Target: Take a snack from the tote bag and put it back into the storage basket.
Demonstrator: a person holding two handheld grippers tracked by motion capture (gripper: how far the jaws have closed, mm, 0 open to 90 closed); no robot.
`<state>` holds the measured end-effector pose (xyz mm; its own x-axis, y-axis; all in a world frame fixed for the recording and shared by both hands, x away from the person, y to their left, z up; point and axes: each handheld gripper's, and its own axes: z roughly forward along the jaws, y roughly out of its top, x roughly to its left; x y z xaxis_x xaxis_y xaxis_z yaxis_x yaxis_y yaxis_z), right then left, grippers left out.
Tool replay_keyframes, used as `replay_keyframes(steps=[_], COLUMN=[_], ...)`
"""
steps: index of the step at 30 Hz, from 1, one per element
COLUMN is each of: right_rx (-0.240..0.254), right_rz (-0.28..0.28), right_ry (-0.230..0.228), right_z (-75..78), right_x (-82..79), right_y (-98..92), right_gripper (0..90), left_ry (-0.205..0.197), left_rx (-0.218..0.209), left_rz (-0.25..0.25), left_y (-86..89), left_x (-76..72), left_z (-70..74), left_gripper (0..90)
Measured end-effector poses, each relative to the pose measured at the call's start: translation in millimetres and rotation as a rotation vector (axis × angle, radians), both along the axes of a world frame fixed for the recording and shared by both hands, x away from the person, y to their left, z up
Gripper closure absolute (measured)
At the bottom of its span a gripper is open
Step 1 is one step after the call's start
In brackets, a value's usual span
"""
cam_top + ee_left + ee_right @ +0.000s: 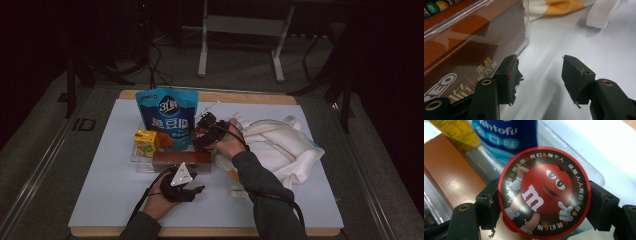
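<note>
- The right hand-held gripper (pixel 544 202) pinches the round red candy tub (pixel 544 192) by its sides, above the clear tray (pixel 136 155).
- It should stay level while carried toward the white bag (pixel 280 145).
- The left hand-held gripper (pixel 540 75) stands spread, empty, beside the brown box (pixel 461 50).

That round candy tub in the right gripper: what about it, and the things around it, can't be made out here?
- Candy tub: in the right gripper view the lid faces the camera and hides the body.
- Right gripper: in the high view it is dark and small, so the tub is hard to make out.
- Brown box: in the left gripper view the frame edge cuts off its print.
- Bag: its contents are hidden by its own cloth.
</note>
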<state>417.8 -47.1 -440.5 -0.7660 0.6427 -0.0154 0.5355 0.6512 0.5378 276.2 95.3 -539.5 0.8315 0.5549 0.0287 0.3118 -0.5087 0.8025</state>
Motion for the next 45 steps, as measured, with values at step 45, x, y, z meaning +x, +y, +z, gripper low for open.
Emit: replay_keyframes(steps=[45], right_rx=[0.013], right_rz=[-0.008], right_ry=[0.001], right_z=[9.9], right_x=[-7.3], right_y=[-12.1], right_gripper=[22.5], left_ry=[-0.003], left_rx=[0.006], left_rz=[0.0], left_y=[-0.3], left_x=[0.0], left_z=[-0.1], left_gripper=[46.2])
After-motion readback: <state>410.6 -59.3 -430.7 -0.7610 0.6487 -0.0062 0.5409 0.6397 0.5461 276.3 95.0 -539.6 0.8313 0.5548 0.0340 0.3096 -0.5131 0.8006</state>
